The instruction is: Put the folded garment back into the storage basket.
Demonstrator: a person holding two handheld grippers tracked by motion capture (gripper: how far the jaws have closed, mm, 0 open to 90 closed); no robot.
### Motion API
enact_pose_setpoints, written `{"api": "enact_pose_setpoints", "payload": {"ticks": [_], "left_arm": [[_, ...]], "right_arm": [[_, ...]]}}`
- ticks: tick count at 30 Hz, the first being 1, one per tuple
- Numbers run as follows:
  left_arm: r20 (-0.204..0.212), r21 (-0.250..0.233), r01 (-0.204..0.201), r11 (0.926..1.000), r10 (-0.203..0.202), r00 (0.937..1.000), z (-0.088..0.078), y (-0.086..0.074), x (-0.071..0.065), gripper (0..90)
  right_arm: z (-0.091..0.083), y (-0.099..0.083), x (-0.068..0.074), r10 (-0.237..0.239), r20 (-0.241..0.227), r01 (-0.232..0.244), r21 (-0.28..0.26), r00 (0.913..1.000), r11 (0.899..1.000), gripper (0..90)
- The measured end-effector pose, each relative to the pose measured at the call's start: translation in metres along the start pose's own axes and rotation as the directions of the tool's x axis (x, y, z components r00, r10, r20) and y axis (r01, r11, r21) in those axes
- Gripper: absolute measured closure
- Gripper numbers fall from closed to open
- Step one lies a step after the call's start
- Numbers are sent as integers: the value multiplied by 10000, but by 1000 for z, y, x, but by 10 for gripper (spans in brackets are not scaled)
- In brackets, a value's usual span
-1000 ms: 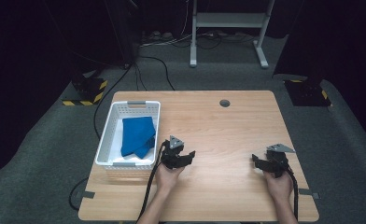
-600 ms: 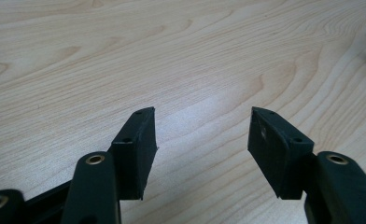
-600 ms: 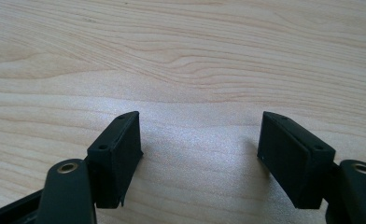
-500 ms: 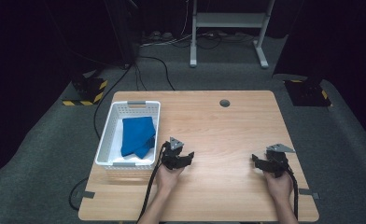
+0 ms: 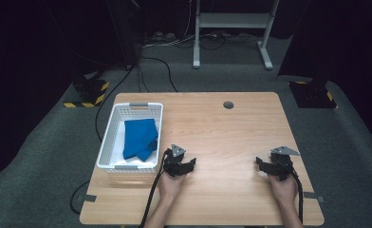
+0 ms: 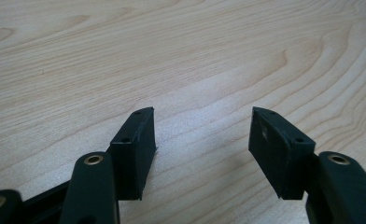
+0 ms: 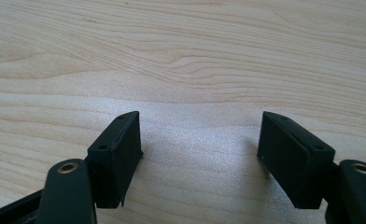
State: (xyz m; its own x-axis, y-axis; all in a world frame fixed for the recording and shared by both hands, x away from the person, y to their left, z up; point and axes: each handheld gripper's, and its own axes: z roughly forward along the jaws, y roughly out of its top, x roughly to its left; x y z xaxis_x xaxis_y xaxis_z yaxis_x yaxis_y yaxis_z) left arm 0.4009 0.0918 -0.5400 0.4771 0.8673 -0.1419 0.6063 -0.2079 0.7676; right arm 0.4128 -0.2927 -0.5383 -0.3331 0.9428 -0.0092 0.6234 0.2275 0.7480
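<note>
A: Start at the left gripper (image 5: 190, 164). How do its jaws stand?

B: Parted, with nothing but bare wood between them. The left gripper view looks down its two black pads (image 6: 139, 140) onto the table (image 6: 181, 56), low over the grain. The person's left hand (image 5: 171, 183) holds it just beside the basket (image 5: 109, 142), near that corner's front wall.

A: And the right gripper (image 5: 262, 164)?

B: The same: jaws spread, nothing gripped. In the right gripper view its pads (image 7: 118, 149) frame plain tabletop. The right hand (image 5: 283, 185) keeps it well apart from the left, toward the table's right edge.

A: Why would both sit so?

B: It reads as a rest pose, each tool low over the wood and empty, ready on either side of the free middle of the table. That is a judgement, not something seen.

A: Where is the cloth (image 5: 139, 137)?

B: In the basket, a blue bundle loosely folded, lying toward the rear and middle, on something white at the bottom. Neither gripper touches it.

A: What stands in the way of reaching it?

B: The basket's right wall lies between the left gripper and the cloth, so the tool would likely have to lift over the rim. The cable (image 5: 151, 204) trailing along the left forearm runs close to the basket's front corner and could drag there. Farther off, a round hole (image 5: 228, 105) sits near the table's back edge, and a metal stand (image 5: 231, 21) is on the floor beyond, neither in the path.
</note>
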Motion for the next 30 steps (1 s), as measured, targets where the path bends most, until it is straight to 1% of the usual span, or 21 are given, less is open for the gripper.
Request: {"api": "enact_pose_setpoints", "payload": {"ticks": [2,4,6,8,9,10,12,13,14,30], "left_arm": [[-126,33,-96,9999,96,9999,1,0,0,406],[-381,57,-158,9999,160,9991,0,0,-1,398],[-645,138,-387,9992,396,9971,1,0,-5,384],[-1044,321,-783,9964,813,9912,3,0,-10,375],[-1153,354,-1044,9939,1079,9875,3,0,-13,372],[-1039,369,-977,9945,1011,9894,4,1,-11,371],[-985,352,-913,9952,944,9907,4,1,-11,358],[-1016,389,-999,9942,1034,9894,4,1,-12,354],[-977,398,-1014,9940,1049,9897,4,1,-12,349],[-943,401,-997,9942,1031,9902,4,1,-11,345]], "right_arm": [[0,0,0,0,0,0,3,10000,10000,302],[0,0,0,1,3,-1,1,10000,10000,302],[0,0,0,-10,6,10,-5,10000,10000,303],[0,0,0,-13,10,13,-7,10000,10000,303],[0,0,0,-13,9,13,-5,10000,10000,303],[0,0,0,0,6,0,-4,10000,10000,303],[0,0,0,-26,-2,26,-7,10000,10000,304],[0,0,0,-28,-5,28,-7,10000,10000,304],[0,0,0,-28,-6,28,-6,10000,10000,304],[0,0,0,-48,-17,48,-11,10000,10000,304]]}}
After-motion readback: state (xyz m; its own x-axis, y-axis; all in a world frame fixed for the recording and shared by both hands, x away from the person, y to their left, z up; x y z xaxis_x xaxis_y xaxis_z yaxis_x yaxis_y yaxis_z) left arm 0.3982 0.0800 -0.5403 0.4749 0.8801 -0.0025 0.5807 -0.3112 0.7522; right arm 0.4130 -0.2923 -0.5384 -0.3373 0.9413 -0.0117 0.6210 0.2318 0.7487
